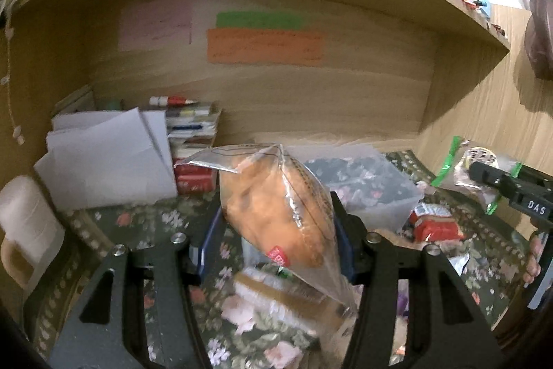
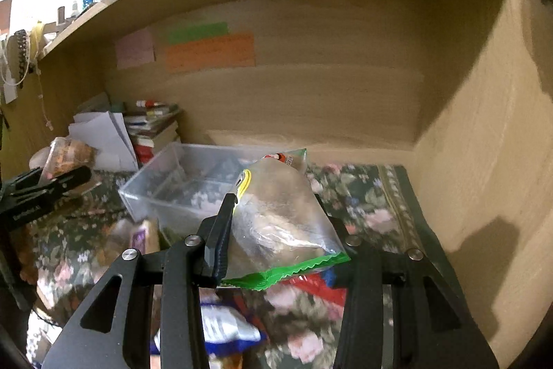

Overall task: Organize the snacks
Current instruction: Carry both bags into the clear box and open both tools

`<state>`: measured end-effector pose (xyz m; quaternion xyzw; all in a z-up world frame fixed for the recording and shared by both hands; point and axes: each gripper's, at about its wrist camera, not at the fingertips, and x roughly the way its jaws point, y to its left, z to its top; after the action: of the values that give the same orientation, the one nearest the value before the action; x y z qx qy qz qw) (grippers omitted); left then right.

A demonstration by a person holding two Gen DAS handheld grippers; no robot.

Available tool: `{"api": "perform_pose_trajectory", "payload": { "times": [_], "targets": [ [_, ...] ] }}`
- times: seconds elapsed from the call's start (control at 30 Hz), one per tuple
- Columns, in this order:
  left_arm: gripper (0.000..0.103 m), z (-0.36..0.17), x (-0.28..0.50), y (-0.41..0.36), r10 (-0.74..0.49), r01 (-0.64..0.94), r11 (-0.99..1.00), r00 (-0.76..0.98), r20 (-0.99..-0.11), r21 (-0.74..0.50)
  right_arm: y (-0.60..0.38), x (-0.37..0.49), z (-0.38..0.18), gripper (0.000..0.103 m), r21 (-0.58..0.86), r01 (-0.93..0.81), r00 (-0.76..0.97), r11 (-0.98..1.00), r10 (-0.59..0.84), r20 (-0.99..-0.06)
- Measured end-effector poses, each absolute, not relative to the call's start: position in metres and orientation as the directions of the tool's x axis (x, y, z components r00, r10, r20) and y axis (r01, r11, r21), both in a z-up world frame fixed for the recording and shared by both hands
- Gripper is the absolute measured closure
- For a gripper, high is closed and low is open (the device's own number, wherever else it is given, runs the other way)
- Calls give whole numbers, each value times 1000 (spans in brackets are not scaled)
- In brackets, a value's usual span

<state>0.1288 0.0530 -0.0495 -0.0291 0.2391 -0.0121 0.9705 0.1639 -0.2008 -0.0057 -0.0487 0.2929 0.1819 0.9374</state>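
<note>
Clamped between my left gripper (image 1: 276,223) jaws, an orange bread packet (image 1: 276,210) is hanging above the floral cloth (image 1: 138,223); my right gripper (image 2: 276,230) is pinching a green-edged snack bag (image 2: 280,223). I'm mid-carry, next aiming both into the clear bin (image 2: 166,182).

Dim, warm light inside the wooden shelf (image 1: 262,99); overexposed white glare above its top board. Strong fisheye curvature, dark vignetted corners. Motion blur smears the floral cloth (image 2: 349,192) and foreground.
</note>
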Motion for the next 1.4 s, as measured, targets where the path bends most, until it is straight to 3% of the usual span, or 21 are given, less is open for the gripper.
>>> {"api": "perform_pose_trajectory", "payload": {
  "times": [0.4, 1.23, 1.33, 1.4],
  "targets": [
    [47, -42, 181, 42, -55, 38, 998, 873, -485, -45, -166, 208, -11, 66, -2, -405, 747, 914, 330, -577],
    [46, -92, 271, 36, -71, 78, 997, 724, -686, -22, -132, 281, -68, 63, -41, -462, 575, 886, 264, -775],
    [41, -92, 273, 36, -65, 70, 997, 728, -682, -20, -129, 284, -68, 62, -39, -459, 572, 888, 261, -778],
    [32, -90, 270, 36, -59, 61, 998, 735, -675, -20, -130, 282, -66, 54, -42, -457, 577, 889, 260, -774]
  ]
}}
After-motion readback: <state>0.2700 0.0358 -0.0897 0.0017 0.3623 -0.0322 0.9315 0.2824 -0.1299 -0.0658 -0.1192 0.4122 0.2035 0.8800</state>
